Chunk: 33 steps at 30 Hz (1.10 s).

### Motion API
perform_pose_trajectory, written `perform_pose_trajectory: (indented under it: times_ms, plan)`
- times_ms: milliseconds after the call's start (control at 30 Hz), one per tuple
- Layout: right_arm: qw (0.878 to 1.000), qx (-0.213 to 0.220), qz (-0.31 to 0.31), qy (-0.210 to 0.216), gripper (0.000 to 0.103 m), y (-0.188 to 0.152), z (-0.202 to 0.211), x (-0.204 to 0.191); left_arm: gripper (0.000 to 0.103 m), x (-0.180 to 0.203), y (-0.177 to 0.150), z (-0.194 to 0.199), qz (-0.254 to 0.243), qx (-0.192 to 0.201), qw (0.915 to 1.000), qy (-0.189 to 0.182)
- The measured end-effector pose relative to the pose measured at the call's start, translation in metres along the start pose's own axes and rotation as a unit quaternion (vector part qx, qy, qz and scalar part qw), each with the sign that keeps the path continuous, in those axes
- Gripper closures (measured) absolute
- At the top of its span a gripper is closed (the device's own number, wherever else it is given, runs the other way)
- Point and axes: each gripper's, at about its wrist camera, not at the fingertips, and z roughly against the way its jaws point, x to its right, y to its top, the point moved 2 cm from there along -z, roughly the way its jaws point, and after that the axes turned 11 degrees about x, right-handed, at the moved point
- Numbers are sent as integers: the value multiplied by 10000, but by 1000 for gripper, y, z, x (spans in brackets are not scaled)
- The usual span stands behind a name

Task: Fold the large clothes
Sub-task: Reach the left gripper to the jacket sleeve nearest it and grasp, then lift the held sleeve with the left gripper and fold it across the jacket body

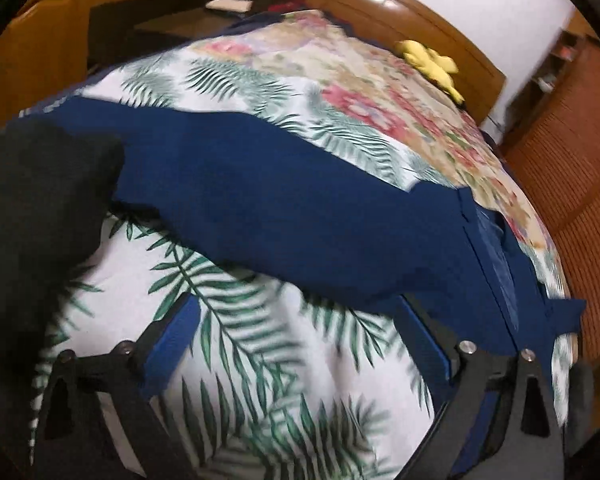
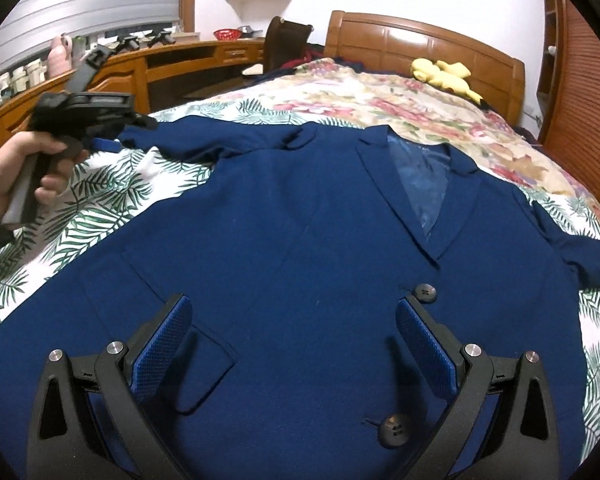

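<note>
A navy blue blazer (image 2: 300, 240) lies face up on the bed, collar toward the headboard, with two dark buttons down its front. Its left sleeve (image 1: 260, 200) stretches across the leaf-print sheet. My right gripper (image 2: 292, 340) is open and empty, hovering just above the blazer's lower front, near a pocket flap. My left gripper (image 1: 300, 344) is open above the sheet, just short of the sleeve; it also shows in the right wrist view (image 2: 100, 120), held in a hand at the sleeve's end. A dark blurred shape covers the left edge of the left wrist view.
The bed has a leaf-print sheet (image 2: 100, 200) and a floral quilt (image 2: 360, 96). A yellow plush toy (image 2: 444, 74) lies by the wooden headboard (image 2: 420, 40). A wooden desk (image 2: 160, 60) and chair stand left of the bed; a slatted wardrobe (image 2: 588, 100) stands right.
</note>
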Motion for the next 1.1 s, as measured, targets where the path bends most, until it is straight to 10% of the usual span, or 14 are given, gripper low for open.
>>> perform_pose_trajectory:
  times_ms: [433, 1100]
  plan:
    - [10000, 38, -73, 52, 0, 0, 1, 2, 102, 13, 21, -36, 216, 65, 9994, 273]
    - [9994, 312, 34, -128, 0, 3, 28, 11, 103, 200, 9, 47, -2361, 441, 9703, -303]
